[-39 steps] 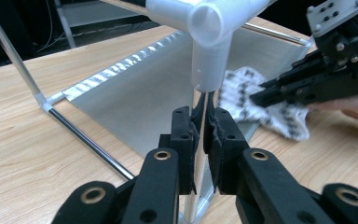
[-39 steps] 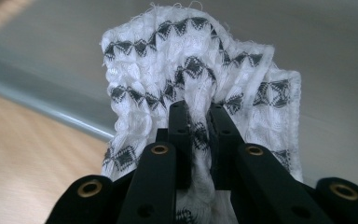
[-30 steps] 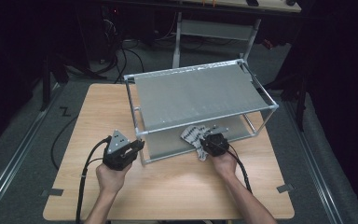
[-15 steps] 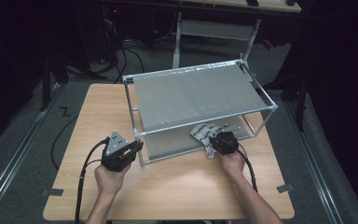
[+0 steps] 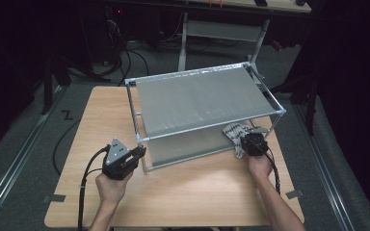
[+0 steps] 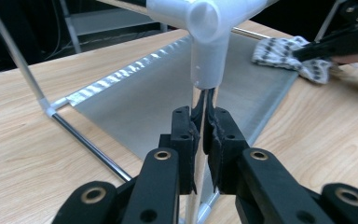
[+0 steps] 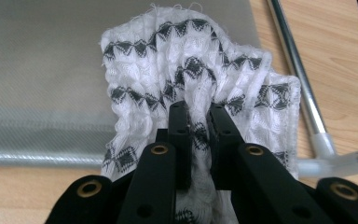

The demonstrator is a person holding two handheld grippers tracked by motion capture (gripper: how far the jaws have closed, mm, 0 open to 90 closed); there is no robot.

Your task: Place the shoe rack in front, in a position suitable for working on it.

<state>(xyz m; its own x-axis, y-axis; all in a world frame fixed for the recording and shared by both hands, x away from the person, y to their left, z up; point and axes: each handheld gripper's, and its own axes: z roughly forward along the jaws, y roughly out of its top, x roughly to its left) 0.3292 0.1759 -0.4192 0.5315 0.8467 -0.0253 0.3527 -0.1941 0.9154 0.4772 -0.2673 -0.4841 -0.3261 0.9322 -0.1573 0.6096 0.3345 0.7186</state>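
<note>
A two-shelf metal rack (image 5: 207, 98) stands on the wooden table (image 5: 188, 192). My left gripper (image 5: 137, 155) (image 6: 203, 100) is shut on the rack's front left upright post (image 6: 205, 95), just below its white corner joint (image 6: 208, 28). My right gripper (image 5: 251, 139) (image 7: 199, 112) is shut on a white cloth with black zigzag bands (image 7: 191, 70) (image 5: 236, 134). The cloth lies bunched on the right end of the lower shelf (image 7: 42, 60), by the front right corner.
A thin rail of the rack (image 7: 293, 70) runs beside the cloth on its right. Cables (image 5: 84, 187) trail from both grippers toward the table's near edge. Behind the table stand another frame (image 5: 221, 29) and floor cables.
My right gripper has carried the cloth rightward and a little farther in, to the lower shelf's right end. The left gripper has stayed on the post.
</note>
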